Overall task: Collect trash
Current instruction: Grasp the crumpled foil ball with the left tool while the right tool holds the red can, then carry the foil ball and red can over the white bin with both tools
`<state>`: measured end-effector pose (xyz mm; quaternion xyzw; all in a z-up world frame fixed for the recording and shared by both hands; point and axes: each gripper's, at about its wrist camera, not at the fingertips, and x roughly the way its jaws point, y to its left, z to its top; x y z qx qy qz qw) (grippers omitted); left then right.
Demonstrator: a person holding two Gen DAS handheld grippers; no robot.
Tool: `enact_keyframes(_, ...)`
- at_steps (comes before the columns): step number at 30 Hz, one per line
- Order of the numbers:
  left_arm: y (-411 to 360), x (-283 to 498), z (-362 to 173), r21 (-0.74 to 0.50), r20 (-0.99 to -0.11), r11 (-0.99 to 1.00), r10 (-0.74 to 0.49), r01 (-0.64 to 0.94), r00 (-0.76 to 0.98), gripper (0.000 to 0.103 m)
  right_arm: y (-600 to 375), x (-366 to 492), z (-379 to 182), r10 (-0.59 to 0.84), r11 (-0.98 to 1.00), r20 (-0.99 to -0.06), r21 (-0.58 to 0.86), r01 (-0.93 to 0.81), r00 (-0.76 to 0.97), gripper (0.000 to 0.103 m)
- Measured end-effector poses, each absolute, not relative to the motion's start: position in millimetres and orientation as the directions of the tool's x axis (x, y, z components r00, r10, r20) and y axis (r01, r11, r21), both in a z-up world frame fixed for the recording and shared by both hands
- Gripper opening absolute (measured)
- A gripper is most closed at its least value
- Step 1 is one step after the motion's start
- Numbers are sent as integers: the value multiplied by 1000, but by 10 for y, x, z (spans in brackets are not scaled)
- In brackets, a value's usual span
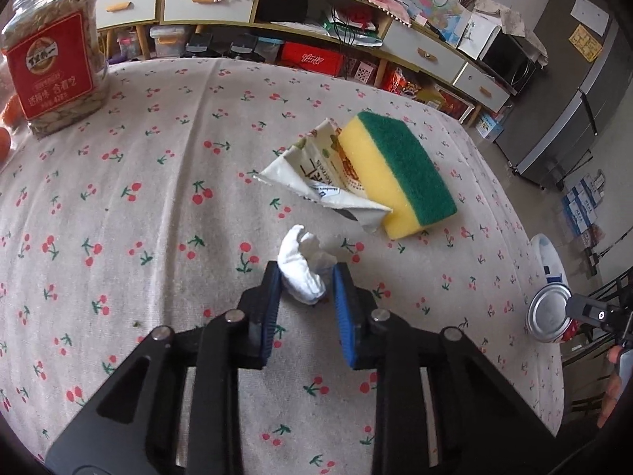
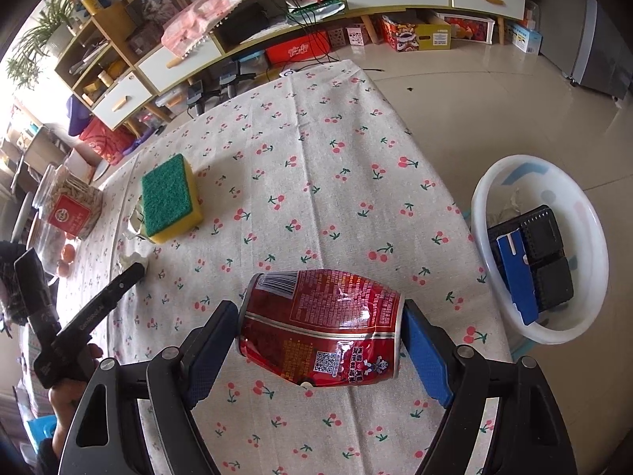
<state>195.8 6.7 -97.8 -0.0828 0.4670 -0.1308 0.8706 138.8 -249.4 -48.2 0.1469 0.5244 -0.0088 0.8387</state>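
on cherry-print tablecloth: trash items in both grippers.

left gripper pinches a crumpled white tissue between its blue pads, low over the cloth; torn snack wrapper lies just beyond, touching a yellow-green sponge. right gripper clamps a dented red can sideways, end to end, above the cloth near the table edge. white basin sits on the floor beside the table. seed jar stands at the far left.
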Motion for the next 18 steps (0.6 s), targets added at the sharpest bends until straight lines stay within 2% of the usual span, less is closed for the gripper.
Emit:
enact_keyframes(6, 107, 1900, -931, -243, -815, 960, -278, 137, 508, 15, -2529, 1362, -492, 131, 957, -884, 231, 176, 448, 83)
enact_keyframes(18, 117, 1642, -797, -270, -806, 948, -318, 167, 499, 13, -2662, 1256, -375, 135, 953, -865, 247, 176, 482, 83)
